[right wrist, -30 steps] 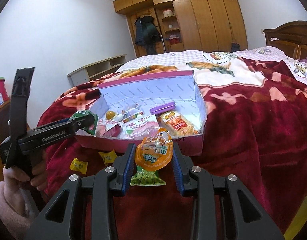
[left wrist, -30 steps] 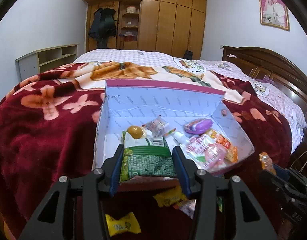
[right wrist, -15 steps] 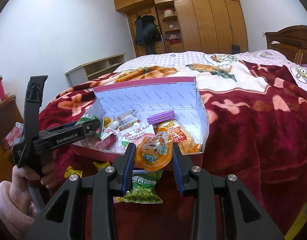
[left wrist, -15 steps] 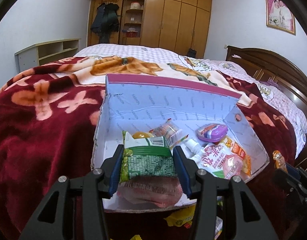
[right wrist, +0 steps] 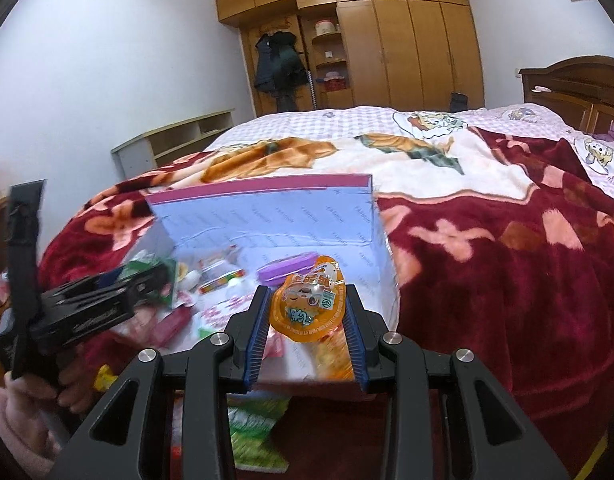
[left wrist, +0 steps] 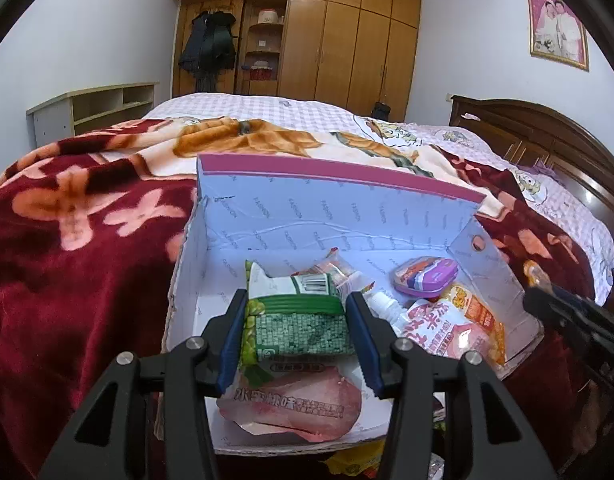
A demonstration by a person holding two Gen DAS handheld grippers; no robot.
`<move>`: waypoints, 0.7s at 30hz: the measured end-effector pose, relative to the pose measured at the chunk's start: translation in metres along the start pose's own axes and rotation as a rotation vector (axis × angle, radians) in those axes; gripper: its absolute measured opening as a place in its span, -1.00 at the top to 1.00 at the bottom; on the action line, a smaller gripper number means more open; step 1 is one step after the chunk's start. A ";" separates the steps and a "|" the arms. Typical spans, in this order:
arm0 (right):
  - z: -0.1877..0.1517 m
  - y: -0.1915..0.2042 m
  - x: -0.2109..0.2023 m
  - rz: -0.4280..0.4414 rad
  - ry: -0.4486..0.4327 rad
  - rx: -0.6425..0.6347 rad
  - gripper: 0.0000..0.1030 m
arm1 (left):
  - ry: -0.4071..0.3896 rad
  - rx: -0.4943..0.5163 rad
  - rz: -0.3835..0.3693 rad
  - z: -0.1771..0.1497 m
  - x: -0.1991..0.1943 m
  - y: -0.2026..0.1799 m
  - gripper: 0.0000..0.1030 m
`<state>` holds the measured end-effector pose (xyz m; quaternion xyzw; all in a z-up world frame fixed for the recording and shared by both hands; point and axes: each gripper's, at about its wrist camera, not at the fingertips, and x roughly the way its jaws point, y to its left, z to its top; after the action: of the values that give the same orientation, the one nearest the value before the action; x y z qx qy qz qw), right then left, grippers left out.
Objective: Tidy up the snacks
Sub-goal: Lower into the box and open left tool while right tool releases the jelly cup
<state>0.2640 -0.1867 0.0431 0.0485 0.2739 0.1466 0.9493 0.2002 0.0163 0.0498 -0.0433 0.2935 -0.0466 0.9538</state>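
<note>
Over the last second both hands have carried their snacks from the near edge of the bed in over the open cardboard box: the left gripper, which a moment ago hung at the box's front wall, now sits well inside it, and the right gripper has come forward from above the blanket to the box's front right corner, its view blurred with the motion. That reads as two deliveries nearly complete, with only the letting go left for each. The left gripper's jaws stand partly apart and are clamped on a green pea snack packet, held across its width with its white barcoded top pointing away; the packet hangs above a pink sausage pack on the box floor, near the left wall. The right gripper is clenched as tight as it goes on an orange jelly pouch, pinched by its two side edges and poised over the box's near right part, beside a purple oval tin. Already in the box lie a pink drink pouch, an orange crisp packet and some smaller wrapped sweets. Outside it, on the red floral blanket, a green packet and a yellow sweet wait below the front wall, so the sorting looks well along but unfinished
</note>
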 end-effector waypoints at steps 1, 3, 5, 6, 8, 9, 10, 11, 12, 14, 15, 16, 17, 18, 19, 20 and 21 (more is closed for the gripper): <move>0.001 -0.001 0.003 -0.003 0.003 -0.001 0.30 | 0.000 0.000 0.001 0.000 0.001 0.000 0.00; 0.003 -0.003 0.013 -0.007 0.018 -0.002 0.30 | 0.001 -0.001 0.003 -0.001 0.003 0.000 0.00; 0.004 -0.005 0.021 -0.012 0.031 -0.003 0.30 | -0.001 -0.004 0.002 -0.002 0.004 -0.001 0.00; 0.003 -0.006 0.025 -0.016 0.038 -0.003 0.30 | -0.001 -0.002 0.001 -0.003 0.005 -0.001 0.00; 0.003 -0.007 0.031 -0.021 0.049 -0.001 0.30 | -0.002 0.003 0.004 -0.003 0.004 -0.002 0.00; 0.003 -0.008 0.034 -0.023 0.055 0.003 0.29 | -0.002 0.007 0.005 -0.002 0.005 -0.003 0.00; 0.002 -0.009 0.036 -0.025 0.060 0.006 0.30 | -0.001 0.010 0.005 -0.002 0.005 -0.003 0.00; 0.002 -0.010 0.039 -0.027 0.065 0.009 0.29 | -0.001 0.011 0.004 -0.002 0.006 -0.003 0.00; 0.002 -0.011 0.040 -0.028 0.066 0.010 0.29 | 0.001 0.012 0.003 -0.002 0.006 -0.004 0.00; 0.003 -0.011 0.042 -0.026 0.064 0.004 0.29 | 0.002 0.013 0.003 -0.002 0.007 -0.004 -0.01; 0.003 -0.010 0.042 -0.025 0.064 0.003 0.29 | 0.002 0.013 0.003 -0.002 0.007 -0.004 -0.01; 0.003 -0.010 0.043 -0.026 0.065 0.003 0.29 | 0.002 0.015 0.003 -0.003 0.008 -0.005 -0.01; 0.003 -0.010 0.043 -0.026 0.066 0.002 0.28 | 0.003 0.017 0.002 -0.003 0.008 -0.005 -0.01; 0.003 -0.009 0.044 -0.027 0.066 0.000 0.28 | 0.003 0.019 0.002 -0.002 0.009 -0.006 -0.01; 0.003 -0.009 0.045 -0.026 0.066 -0.001 0.28 | 0.003 0.022 0.002 -0.002 0.009 -0.007 -0.01; 0.003 -0.009 0.045 -0.030 0.065 -0.003 0.28 | 0.003 0.026 0.002 -0.002 0.010 -0.007 -0.02; 0.003 -0.008 0.046 -0.036 0.066 -0.005 0.28 | 0.005 0.030 0.004 -0.002 0.010 -0.008 -0.03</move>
<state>0.3045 -0.1806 0.0210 0.0365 0.3055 0.1318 0.9423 0.2069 0.0068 0.0431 -0.0281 0.2951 -0.0495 0.9538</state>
